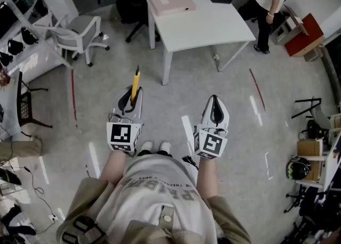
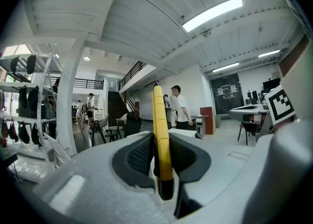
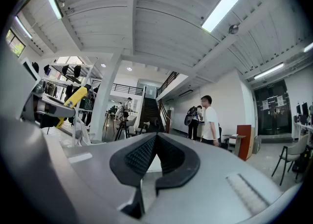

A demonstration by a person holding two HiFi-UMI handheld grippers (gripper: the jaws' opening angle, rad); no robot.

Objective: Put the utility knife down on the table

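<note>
The only lettering in sight runs across the front of the person's shirt (image 1: pixel 160 192): a band of large pale capitals with a smaller line beneath it. From the head view it is upside down and too blurred to read for certain. The left cube (image 1: pixel 123 136), at the near end of the left claw (image 1: pixel 134 92), and the right cube (image 1: pixel 209 145), at the near end of the right claw (image 1: pixel 214 99), each show a black-and-white square marker, a block pattern without letters or numbers.
</note>
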